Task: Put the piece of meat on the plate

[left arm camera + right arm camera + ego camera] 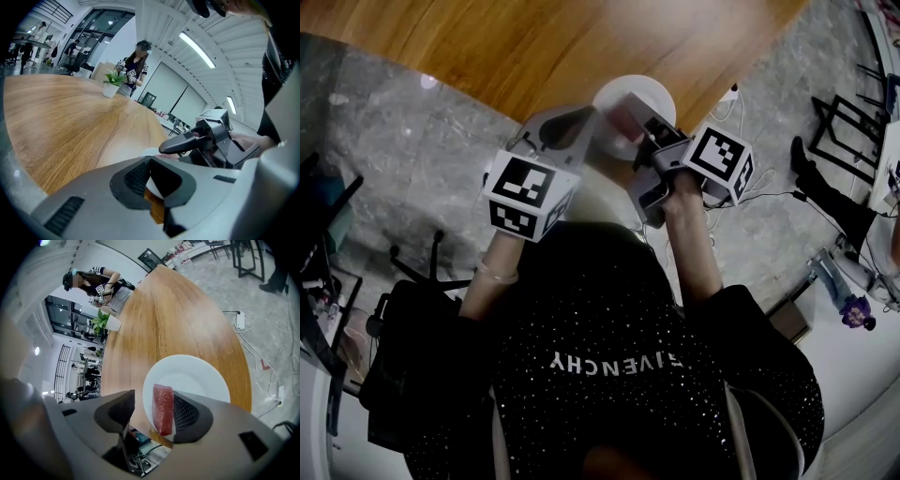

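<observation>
The release step is in hand: the right gripper [147,405] is hanging over the white plate [199,376] with its jaws standing wide, and the piece of meat [162,408] is standing on end between them, leaning against the right-hand pad [188,414] and well clear of the left-hand pad [119,411]; so nothing is clamping the red slab, and it seems to be clinging to that one pad rather than lying down; whether its lower end is already touching the plate I cannot tell, since the jaw is covering it; the plate is sitting just beyond and below the jaw tips, near the edge of the wooden table [173,310]; the left gripper [150,164] is idling beside the right one with its jaws drawn together and nothing gripped, only a sliver of white and of wood showing through the hollow behind the tips; the next move, I judge, is calling for a gentle lift or a slight shake straight away from the plate, so that the meat is peeling off the pad and dropping flat inside the rim rather than being dragged back off it.
</observation>
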Demonstrator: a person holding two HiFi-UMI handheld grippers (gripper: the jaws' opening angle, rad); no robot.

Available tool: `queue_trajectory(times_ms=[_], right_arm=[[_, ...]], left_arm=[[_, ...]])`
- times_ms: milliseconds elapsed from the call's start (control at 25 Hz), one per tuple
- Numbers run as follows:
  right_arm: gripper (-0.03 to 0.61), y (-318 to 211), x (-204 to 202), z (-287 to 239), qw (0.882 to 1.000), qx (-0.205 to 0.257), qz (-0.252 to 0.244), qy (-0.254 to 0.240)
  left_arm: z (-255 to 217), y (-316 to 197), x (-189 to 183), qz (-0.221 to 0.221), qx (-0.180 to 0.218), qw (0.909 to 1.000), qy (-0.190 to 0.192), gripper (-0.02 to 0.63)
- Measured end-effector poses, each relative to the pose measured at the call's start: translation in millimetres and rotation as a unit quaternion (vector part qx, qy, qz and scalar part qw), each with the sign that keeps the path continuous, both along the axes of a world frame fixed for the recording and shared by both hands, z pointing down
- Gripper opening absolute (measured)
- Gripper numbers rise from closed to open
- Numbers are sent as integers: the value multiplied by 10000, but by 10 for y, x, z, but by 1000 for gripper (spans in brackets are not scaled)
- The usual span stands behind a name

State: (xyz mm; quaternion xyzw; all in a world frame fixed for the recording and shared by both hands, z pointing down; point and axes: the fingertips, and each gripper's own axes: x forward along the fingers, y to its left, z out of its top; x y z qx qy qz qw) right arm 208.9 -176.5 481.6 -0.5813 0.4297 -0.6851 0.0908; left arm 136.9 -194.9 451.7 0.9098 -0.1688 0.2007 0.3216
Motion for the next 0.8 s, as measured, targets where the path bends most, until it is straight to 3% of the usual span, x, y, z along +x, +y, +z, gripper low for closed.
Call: queue_trajectory(times_ms=[400, 800], right_arm=[[227, 73, 57, 24, 9989, -296, 328, -160], [227, 155, 170, 53, 9981, -439, 126, 416]], left_arm=[[-19, 17, -1, -65, -38, 10000, 32, 9], [16, 97, 7, 32, -100, 9999, -28, 9]])
